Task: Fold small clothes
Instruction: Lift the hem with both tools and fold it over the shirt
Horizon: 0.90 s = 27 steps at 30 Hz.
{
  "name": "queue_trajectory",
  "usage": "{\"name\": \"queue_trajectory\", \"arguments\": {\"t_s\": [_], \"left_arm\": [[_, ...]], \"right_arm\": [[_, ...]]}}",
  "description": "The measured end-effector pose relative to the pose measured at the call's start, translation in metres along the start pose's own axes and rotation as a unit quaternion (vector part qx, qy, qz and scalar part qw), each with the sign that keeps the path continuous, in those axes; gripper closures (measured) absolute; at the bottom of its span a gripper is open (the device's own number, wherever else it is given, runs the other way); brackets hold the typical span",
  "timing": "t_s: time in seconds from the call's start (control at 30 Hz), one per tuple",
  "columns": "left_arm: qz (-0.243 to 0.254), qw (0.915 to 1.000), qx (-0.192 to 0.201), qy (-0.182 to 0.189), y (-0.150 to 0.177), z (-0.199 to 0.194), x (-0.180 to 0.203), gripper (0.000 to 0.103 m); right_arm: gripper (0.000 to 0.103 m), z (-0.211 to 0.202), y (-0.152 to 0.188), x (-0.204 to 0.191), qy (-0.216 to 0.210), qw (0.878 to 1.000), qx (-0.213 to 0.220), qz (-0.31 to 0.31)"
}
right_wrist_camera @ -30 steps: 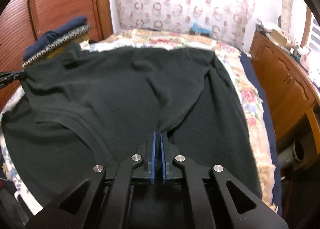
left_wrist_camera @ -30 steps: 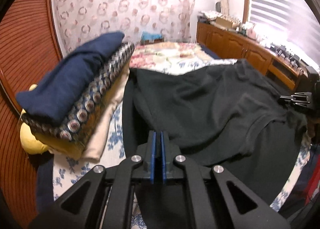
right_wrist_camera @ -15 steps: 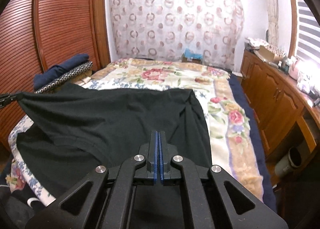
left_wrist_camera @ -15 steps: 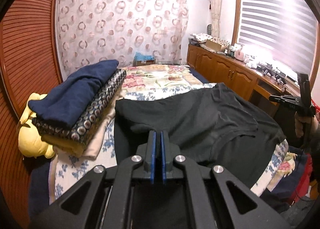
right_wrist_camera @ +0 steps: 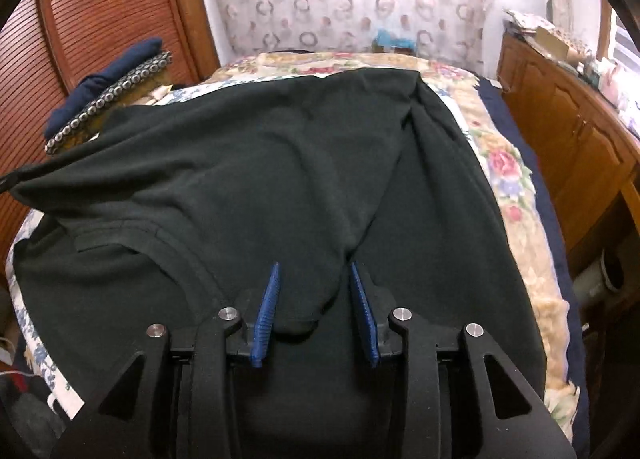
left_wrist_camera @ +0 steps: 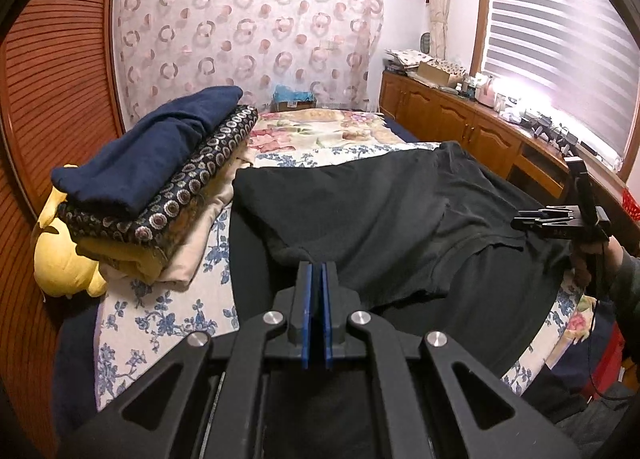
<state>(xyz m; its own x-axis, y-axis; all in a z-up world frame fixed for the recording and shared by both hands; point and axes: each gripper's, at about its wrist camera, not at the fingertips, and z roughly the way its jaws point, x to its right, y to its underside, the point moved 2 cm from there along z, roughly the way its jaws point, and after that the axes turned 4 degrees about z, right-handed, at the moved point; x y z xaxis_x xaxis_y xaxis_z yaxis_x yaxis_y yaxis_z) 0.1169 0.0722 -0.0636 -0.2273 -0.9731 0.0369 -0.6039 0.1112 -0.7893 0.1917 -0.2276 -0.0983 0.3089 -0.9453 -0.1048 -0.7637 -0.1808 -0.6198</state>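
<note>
Left gripper: blue pads pressed together on a fold of the black knit garment, whose cloth beneath the black linkage is hidden. Right gripper: jaws have just been opening and now stand apart, a loose garment corner lying between the pads, untouched. Ahead of both claws the garment spreads over the floral bedspread; its near hem is cut off by the frame. Left of the left claw, a stack of folded clothes sits on a partly hidden yellow plush toy. Bare bedspread lies beyond the garment's far edge; wooden cabinets border the right side.
</note>
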Motion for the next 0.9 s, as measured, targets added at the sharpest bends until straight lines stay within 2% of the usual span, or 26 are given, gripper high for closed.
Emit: {"name": "queue_trajectory", "arguments": {"t_s": [0.07,0.13,0.27,0.37,0.47,0.57,0.73,0.9], "left_arm": [[-0.002,1.0,0.004,0.001,0.0,0.0,0.001,0.101],[-0.003,0.9999,0.012,0.007,-0.002,-0.004,0.004,0.101],[0.002,0.9993,0.035,0.013,-0.013,-0.025,0.014,0.101],[0.001,0.9986,0.051,0.017,-0.017,-0.043,0.017,0.101],[-0.001,0.998,0.061,0.019,-0.015,-0.06,0.018,0.101],[-0.002,0.9978,0.063,0.021,-0.006,-0.074,0.021,0.101],[-0.008,0.9988,0.039,0.029,0.032,-0.082,0.031,0.101],[-0.015,0.999,-0.036,0.019,0.085,-0.048,0.034,0.101]], "right_arm": [[0.097,-0.001,0.001,-0.006,-0.016,1.0,-0.002,-0.012],[0.1,-0.002,0.004,-0.011,-0.02,0.999,-0.001,-0.03],[0.102,-0.027,-0.004,-0.004,-0.031,0.999,0.026,-0.021],[0.102,-0.068,-0.011,0.001,-0.026,0.997,0.065,-0.018],[0.102,-0.104,-0.011,0.009,-0.024,0.995,0.094,-0.016],[0.102,-0.131,-0.004,0.014,-0.028,0.994,0.103,-0.013],[0.102,-0.14,0.027,0.009,-0.016,0.996,0.079,-0.032],[0.102,-0.115,0.059,0.01,-0.013,0.999,0.042,-0.021]]}}
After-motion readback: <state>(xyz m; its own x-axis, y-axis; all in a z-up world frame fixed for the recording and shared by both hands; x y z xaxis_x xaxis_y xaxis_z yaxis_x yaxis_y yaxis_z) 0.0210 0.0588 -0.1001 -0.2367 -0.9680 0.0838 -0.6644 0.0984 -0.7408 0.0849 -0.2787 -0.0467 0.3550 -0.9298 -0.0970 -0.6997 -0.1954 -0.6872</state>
